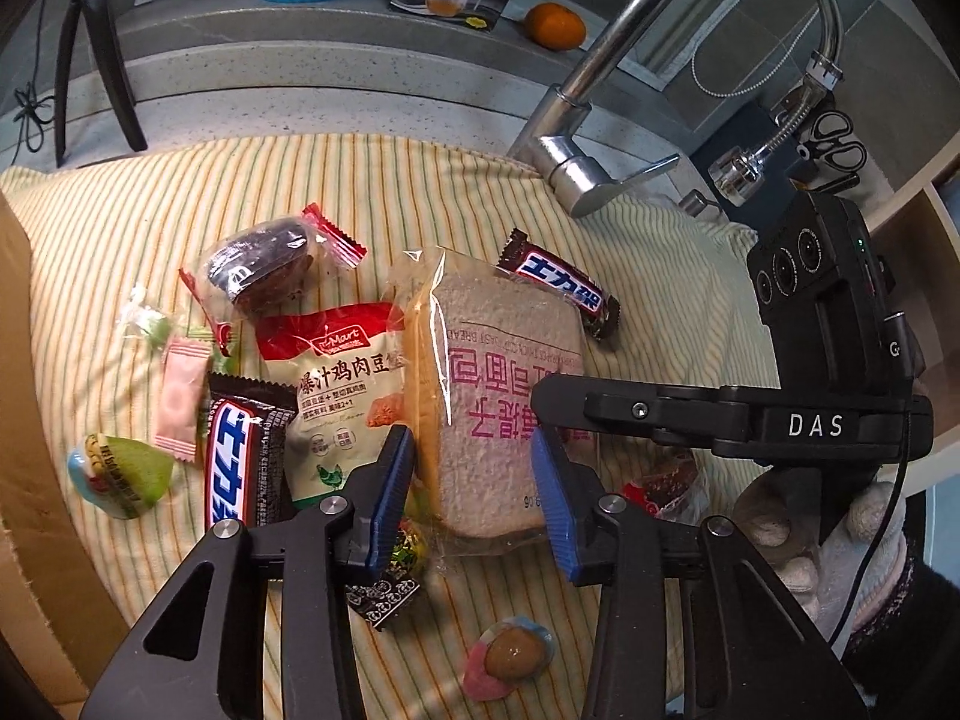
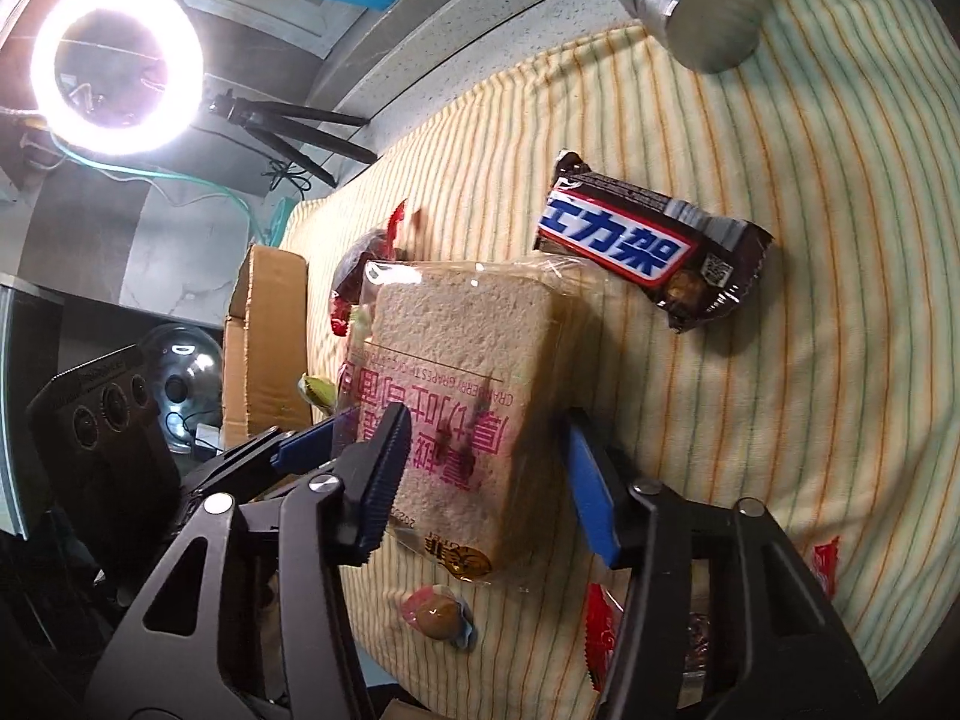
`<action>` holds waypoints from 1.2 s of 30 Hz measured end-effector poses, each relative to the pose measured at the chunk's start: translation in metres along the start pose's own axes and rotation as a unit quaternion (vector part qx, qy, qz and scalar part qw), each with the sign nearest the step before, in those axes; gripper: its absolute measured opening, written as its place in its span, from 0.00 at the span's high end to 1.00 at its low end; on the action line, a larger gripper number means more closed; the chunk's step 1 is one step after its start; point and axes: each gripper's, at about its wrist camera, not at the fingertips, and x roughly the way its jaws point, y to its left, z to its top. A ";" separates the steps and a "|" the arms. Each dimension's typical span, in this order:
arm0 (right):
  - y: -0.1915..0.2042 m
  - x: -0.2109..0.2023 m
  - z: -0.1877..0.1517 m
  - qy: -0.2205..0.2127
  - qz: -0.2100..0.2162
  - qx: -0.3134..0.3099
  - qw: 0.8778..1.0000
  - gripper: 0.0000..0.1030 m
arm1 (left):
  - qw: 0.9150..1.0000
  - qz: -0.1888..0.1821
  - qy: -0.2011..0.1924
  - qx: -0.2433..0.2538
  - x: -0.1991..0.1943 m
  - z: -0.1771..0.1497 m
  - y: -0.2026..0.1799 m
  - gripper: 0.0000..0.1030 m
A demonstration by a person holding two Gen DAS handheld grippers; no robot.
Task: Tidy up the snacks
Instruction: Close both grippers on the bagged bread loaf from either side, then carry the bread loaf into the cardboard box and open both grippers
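The clear-wrapped slice of toast bread with pink lettering (image 1: 498, 396) (image 2: 456, 396) lies on the yellow striped cloth (image 1: 120, 228) (image 2: 810, 360), overlapping the white chicken-snack pouch with a red top (image 1: 336, 396). Its near edge is hidden behind both grippers.

Left gripper (image 1: 474, 492): jaws spread, blue pads on either side of the bread; contact cannot be confirmed. Right gripper (image 2: 480, 480): jaws likewise parted around the same slice, neither pad clearly pressing it. A red-edged wrapper (image 2: 600, 630) is largely concealed behind the right gripper's finger.

The cloth covers a speckled grey counter (image 1: 300, 90) below a chrome faucet (image 1: 600, 138).

Left wrist view only: a second brown chocolate bar (image 1: 240, 462), a pink candy sachet (image 1: 177, 408), a dark cake in a red-trimmed wrapper (image 1: 264, 270), an orange fruit (image 1: 555, 25). Right wrist view only: a lit ring light (image 2: 114, 63) and a cardboard box (image 2: 264, 336). Both views show the brown chocolate bar with a blue label (image 1: 561, 291) (image 2: 648, 246) beside the bread, and a round jelly cup (image 1: 510, 654) (image 2: 435, 612).
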 end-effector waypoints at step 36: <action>0.245 0.089 0.006 0.051 0.069 -0.229 0.970 0.53 | 0.976 0.092 -0.157 -0.116 -0.181 -0.062 0.134 0.62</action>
